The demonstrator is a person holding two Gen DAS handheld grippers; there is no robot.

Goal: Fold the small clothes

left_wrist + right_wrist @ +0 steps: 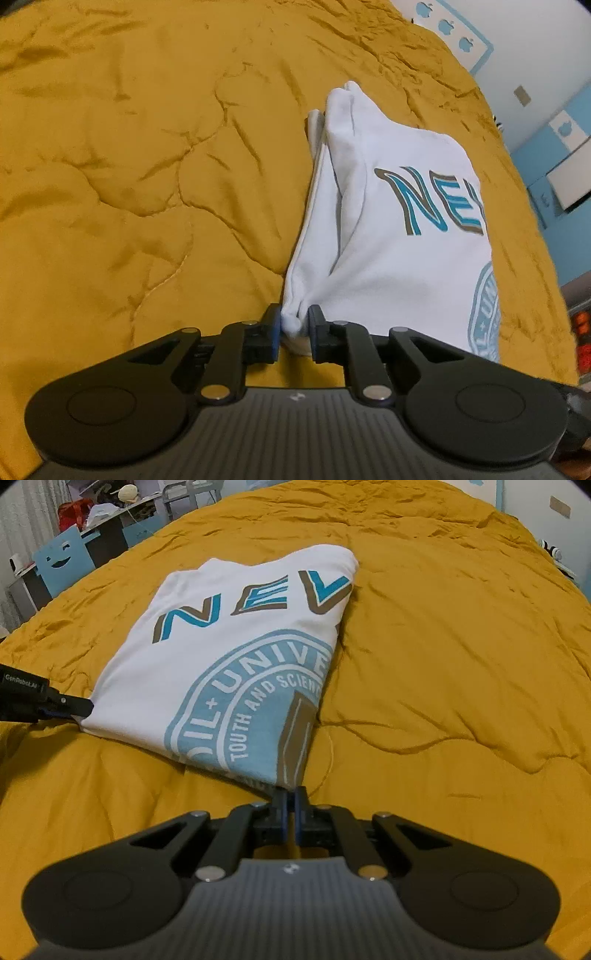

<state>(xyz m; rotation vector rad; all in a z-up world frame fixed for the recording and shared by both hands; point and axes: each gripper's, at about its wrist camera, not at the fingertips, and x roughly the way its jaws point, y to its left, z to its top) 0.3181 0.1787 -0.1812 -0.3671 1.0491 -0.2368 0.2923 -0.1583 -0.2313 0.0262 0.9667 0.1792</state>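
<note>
A white T-shirt (229, 627) with blue and brown lettering and a round light-blue seal lies folded on a mustard-yellow quilt (461, 664). My left gripper (294, 325) is shut on a bunched white corner of the shirt (388, 229) at its near left edge. It also shows in the right wrist view (79, 707), pinching that corner. My right gripper (290, 797) is shut on the shirt's near right corner, where the printed seal ends. The shirt hangs stretched between both grippers.
The quilt (129, 166) covers the whole bed. A blue chair with a smiley face (62, 565) and a cluttered desk (110, 513) stand beyond the bed's far left. A blue and white wall (546, 110) lies to the right.
</note>
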